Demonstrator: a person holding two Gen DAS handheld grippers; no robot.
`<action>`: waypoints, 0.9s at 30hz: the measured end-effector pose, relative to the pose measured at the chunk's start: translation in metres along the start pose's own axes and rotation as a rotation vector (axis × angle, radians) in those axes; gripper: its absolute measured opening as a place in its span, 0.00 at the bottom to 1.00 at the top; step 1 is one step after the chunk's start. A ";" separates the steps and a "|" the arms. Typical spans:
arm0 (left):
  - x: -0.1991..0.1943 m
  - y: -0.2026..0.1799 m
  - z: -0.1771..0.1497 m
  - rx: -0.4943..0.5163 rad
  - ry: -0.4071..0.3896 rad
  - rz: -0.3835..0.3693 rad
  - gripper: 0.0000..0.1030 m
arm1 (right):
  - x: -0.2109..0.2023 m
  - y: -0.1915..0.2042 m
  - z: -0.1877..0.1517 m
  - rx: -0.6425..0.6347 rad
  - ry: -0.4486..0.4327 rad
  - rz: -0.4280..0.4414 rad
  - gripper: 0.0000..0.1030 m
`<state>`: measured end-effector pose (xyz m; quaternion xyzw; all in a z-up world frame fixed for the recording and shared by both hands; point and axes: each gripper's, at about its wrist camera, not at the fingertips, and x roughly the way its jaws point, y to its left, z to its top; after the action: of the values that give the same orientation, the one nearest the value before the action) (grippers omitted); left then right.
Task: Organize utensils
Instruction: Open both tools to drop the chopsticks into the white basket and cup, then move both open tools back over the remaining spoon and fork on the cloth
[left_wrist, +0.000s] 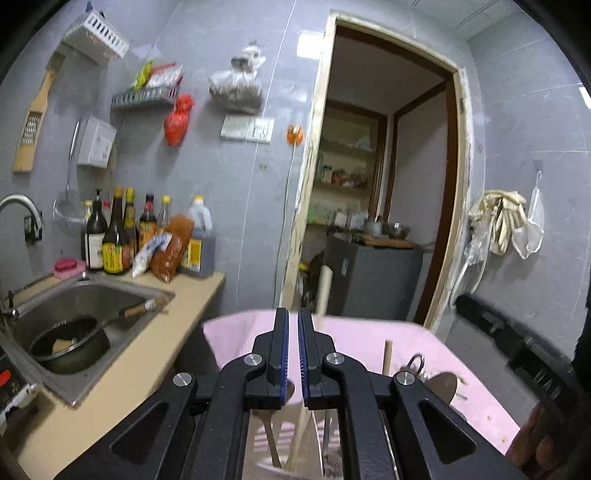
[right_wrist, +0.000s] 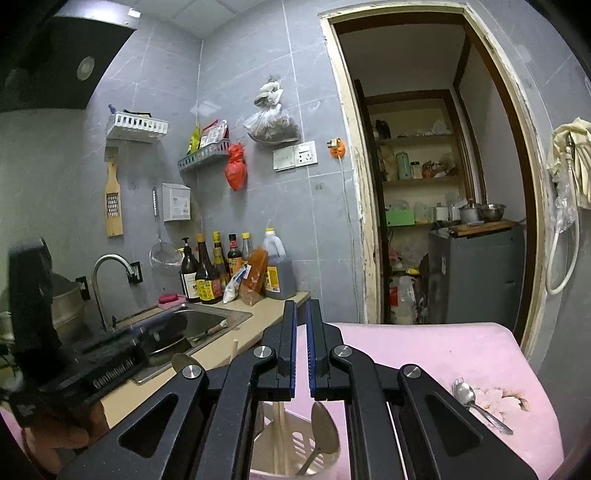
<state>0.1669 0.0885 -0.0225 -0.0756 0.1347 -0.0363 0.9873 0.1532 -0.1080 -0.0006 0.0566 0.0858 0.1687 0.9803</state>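
Presently, two hand-held grippers: the left hand-held gripper (left_wrist: 292, 354) and the right hand-held gripper (right_wrist: 301, 350), each with its jaws drawn nearly together and nothing between them.

One utensil holder (right_wrist: 295, 448), pale and slotted, directly below both hand-held grippers at the near edge of the pink tabletop (right_wrist: 424, 350). It holds upright utensils: one metal ladle (right_wrist: 323, 430), wooden chopsticks (right_wrist: 279, 424) and further handles that cannot be counted. Right wrist view: the holder sits beneath the jaws, untouched.

One spoon (right_wrist: 466, 394) and one fork (right_wrist: 458, 382), lying together toward the right edge of the pink tabletop, well apart from the right hand-held gripper's tips.

One counter (left_wrist: 122, 373), beige, along the left wall. Set into it, one steel sink (left_wrist: 85, 299) holding one dark pan (left_wrist: 70, 343) with a wooden handle. One faucet (left_wrist: 22, 210) at the back left corner. A cluster of about seven sauce bottles (left_wrist: 118, 240) and one large jug (left_wrist: 199, 240) at the counter's far end.

Room: grey tiled wall carrying two wall racks, one wooden grater (left_wrist: 33, 122), one strainer (left_wrist: 68, 206), one red bag (left_wrist: 179, 120) and one clear bag. One open doorway (left_wrist: 380, 177) to the right, showing shelves and a grey cabinet.
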 end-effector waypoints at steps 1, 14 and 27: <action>0.002 0.000 -0.001 -0.005 0.018 0.000 0.05 | -0.001 -0.002 0.003 0.006 0.006 0.000 0.09; -0.010 -0.032 0.012 -0.059 0.106 0.019 0.12 | -0.036 -0.058 0.030 0.056 0.033 -0.042 0.56; -0.018 -0.136 0.032 -0.023 0.027 -0.001 0.88 | -0.068 -0.151 0.059 0.011 0.034 -0.149 0.94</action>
<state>0.1510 -0.0398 0.0339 -0.0864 0.1483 -0.0363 0.9845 0.1496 -0.2773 0.0458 0.0525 0.1074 0.0960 0.9882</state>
